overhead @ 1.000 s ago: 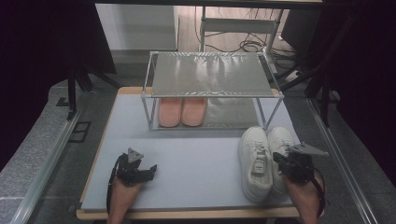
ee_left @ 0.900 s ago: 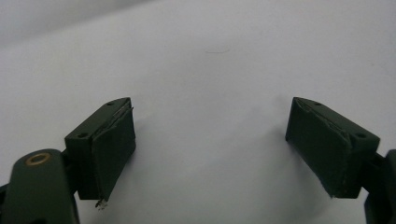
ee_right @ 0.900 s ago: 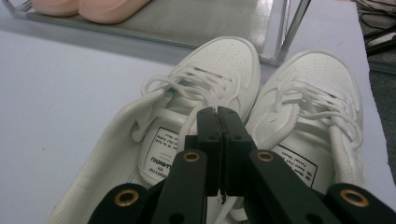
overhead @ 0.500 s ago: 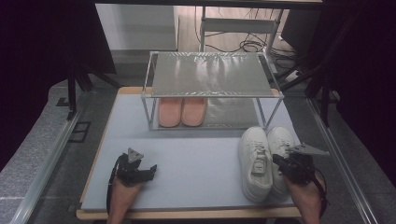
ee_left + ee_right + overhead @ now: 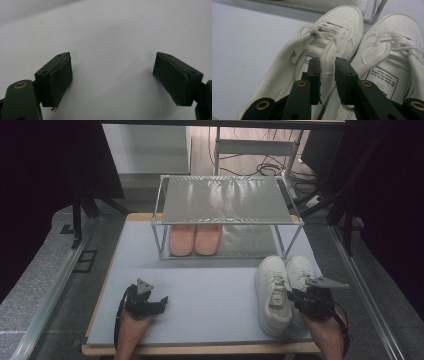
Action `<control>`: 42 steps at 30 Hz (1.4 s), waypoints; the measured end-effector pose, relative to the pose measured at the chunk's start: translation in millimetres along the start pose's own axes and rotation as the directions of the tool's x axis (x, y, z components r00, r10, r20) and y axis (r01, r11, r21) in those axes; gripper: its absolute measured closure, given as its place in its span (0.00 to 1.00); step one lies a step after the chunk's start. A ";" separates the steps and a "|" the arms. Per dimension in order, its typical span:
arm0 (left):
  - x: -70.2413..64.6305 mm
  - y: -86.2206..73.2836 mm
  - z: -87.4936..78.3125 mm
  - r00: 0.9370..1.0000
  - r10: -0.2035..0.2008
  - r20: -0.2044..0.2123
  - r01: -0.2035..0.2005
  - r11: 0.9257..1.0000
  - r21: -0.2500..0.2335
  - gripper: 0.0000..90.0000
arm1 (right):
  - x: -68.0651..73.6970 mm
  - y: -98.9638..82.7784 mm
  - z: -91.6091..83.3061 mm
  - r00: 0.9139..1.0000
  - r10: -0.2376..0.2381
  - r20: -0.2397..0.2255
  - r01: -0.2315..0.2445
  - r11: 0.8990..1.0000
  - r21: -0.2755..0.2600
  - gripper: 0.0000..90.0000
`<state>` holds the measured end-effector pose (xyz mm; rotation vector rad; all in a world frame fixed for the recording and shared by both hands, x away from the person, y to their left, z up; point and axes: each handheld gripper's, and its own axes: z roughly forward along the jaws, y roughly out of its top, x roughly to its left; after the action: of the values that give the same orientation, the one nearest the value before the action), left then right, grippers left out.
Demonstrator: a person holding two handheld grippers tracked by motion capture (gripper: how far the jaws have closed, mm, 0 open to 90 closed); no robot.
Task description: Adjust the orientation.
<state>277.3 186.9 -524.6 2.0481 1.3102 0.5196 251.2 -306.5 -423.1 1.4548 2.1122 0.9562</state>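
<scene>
Right tool (image 5: 327, 65) has just been letting its jaws out and they now straddle the inner collar wall of the left white sneaker (image 5: 312, 55), a small gap either side, so not pinching. That pair sits at about 4 o'clock on the worktop (image 5: 200, 295), just in front of the shoe rack (image 5: 227, 200). Left tool (image 5: 112, 77) is spread wide over bare worktop. Risk as I see it: a lace (image 5: 325, 58) lies between the jaws, so a re-grip might catch only that and the shoe would dangle or slip.

Two white sneakers (image 5: 283, 291) side by side, seemingly touching, upright.
</scene>
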 end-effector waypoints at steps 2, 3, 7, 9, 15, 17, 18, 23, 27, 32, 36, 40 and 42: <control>0.0 0.0 0.0 1.000 0.000 0.000 0.000 1.000 0.000 0.18 | 0.8 -0.7 1.2 1.000 0.001 0.003 -0.001 1.000 0.001 0.82; 0.0 0.0 0.0 1.000 0.000 0.000 0.000 1.000 0.000 0.18 | 1.1 -0.7 1.5 1.000 0.000 0.004 0.000 1.000 0.002 0.81; 0.0 0.0 0.0 1.000 0.000 0.000 0.000 1.000 0.000 0.18 | 2.5 -0.9 6.1 1.000 -0.009 0.025 0.009 1.000 0.023 0.78; -0.1 0.0 0.0 1.000 -0.001 0.000 0.001 1.000 -0.001 0.18 | 3.4 -1.3 9.0 0.999 -0.015 0.032 0.014 0.999 0.031 0.76; 0.0 0.0 0.0 1.000 -0.001 0.000 0.001 1.000 -0.001 0.18 | 5.1 0.1 11.6 0.999 -0.020 0.045 0.019 0.999 0.039 0.84; 0.0 0.0 0.1 1.000 -0.001 0.000 0.001 1.000 -0.001 0.18 | 6.2 0.3 12.2 0.999 -0.018 0.041 0.016 0.999 0.038 0.86; 0.0 0.0 0.1 1.000 -0.001 0.000 0.001 1.000 -0.001 0.18 | 5.6 0.7 12.3 0.999 -0.007 0.033 0.006 0.999 0.036 0.87; 0.0 0.0 0.1 1.000 -0.001 0.000 0.001 1.000 -0.001 0.18 | 11.9 3.3 15.4 1.000 -0.011 0.004 0.011 1.000 0.023 0.90; 0.0 0.0 0.1 1.000 -0.002 0.001 0.002 1.000 -0.001 0.18 | 17.9 6.6 17.5 1.000 -0.023 -0.009 0.023 1.000 0.010 0.90; 0.0 0.0 0.0 1.000 -0.001 0.001 0.001 1.000 0.000 0.18 | 24.2 11.0 17.5 0.999 -0.035 -0.034 0.035 0.999 -0.001 0.91; 0.0 0.0 0.0 1.000 -0.001 0.001 0.001 1.000 -0.001 0.18 | 22.6 10.2 18.6 0.999 -0.037 -0.032 0.037 0.999 0.007 0.91; 0.0 0.0 0.1 1.000 -0.002 0.001 0.002 1.000 -0.001 0.18 | 15.7 7.3 16.0 0.998 0.006 -0.058 -0.007 1.000 -0.013 0.91; 0.0 0.0 0.1 1.000 -0.002 0.001 0.002 1.000 -0.001 0.18 | 14.1 7.7 13.5 0.997 0.020 -0.071 -0.022 0.999 -0.024 0.91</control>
<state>277.4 186.9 -524.6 2.0460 1.3110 0.5183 259.8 -287.6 -426.0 1.4535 2.1309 1.0530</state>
